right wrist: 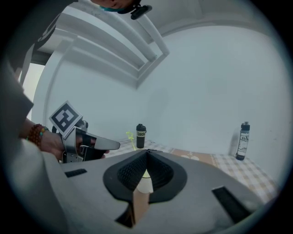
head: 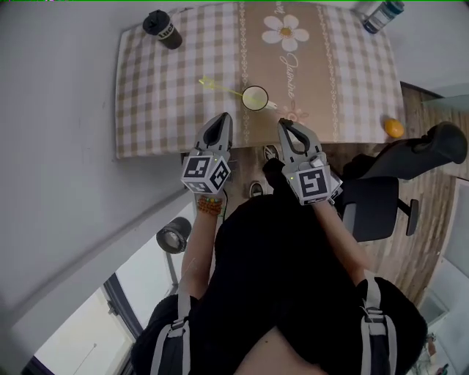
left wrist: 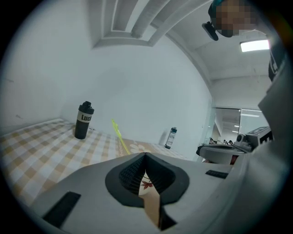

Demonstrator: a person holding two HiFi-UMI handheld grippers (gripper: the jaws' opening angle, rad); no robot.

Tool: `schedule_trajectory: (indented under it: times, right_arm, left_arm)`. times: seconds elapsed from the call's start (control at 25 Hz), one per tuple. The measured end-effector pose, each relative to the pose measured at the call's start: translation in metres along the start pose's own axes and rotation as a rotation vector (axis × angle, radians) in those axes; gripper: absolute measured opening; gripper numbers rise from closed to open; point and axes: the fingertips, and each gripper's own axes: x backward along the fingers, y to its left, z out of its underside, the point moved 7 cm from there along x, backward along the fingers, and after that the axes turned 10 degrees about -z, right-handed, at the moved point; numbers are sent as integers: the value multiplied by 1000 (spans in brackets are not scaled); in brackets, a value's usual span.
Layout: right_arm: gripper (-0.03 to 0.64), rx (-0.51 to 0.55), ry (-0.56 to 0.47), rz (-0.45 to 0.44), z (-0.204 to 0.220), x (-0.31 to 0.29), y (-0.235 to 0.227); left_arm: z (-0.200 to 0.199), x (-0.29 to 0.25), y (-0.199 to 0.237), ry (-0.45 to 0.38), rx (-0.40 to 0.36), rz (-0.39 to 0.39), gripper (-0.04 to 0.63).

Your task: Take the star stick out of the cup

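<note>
A pale cup [head: 255,97] stands on the checked tablecloth [head: 161,95] near the table's front edge. A yellow-green star stick [head: 212,86] leans out of it toward the left. My left gripper [head: 223,119] hovers just in front of the cup, to its left, with its jaws shut and empty. My right gripper [head: 283,126] is level with it on the cup's right, also shut and empty. In the left gripper view the stick [left wrist: 118,134] rises above the shut jaws of the left gripper [left wrist: 145,155]. Seen from the right gripper [right wrist: 146,153], the cup [right wrist: 144,182] shows through the gap below its jaw tips.
A black bottle [head: 163,29] stands at the table's far left corner, and two bottles [head: 381,15] at the far right. An orange [head: 394,128] lies at the front right corner. A black office chair [head: 381,198] stands to my right, below the table's edge.
</note>
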Motion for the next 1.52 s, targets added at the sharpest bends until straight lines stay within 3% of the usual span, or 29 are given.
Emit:
schedule_trajectory:
  times: [0.16, 0.24, 0.44, 0.92, 1.2, 1.32, 1.52]
  right_arm:
    - [6, -13, -9, -4, 0, -8, -17]
    - [6, -8, -12, -21, 0, -13, -20]
    - [6, -17, 0, -52, 0, -23, -27]
    - [6, -24, 3, -62, 3, -32, -50]
    - [6, -32, 14, -45, 5, -37, -61]
    - [6, -28, 18, -49, 6, -38, -64]
    - [6, -43, 16, -51, 7, -38, -67]
  left_arm:
    - [11, -27, 0, 54, 96, 19, 2]
    - [19, -40, 1, 91, 192, 51, 91]
    - [32, -60, 5, 117, 298, 25, 100]
    - [38, -87, 11, 142, 324, -32, 98]
    - [36, -95, 14, 142, 316, -31, 71]
    - [36, -95, 11, 137, 307, -36, 18]
    - [36, -95, 8, 142, 284, -43, 14]
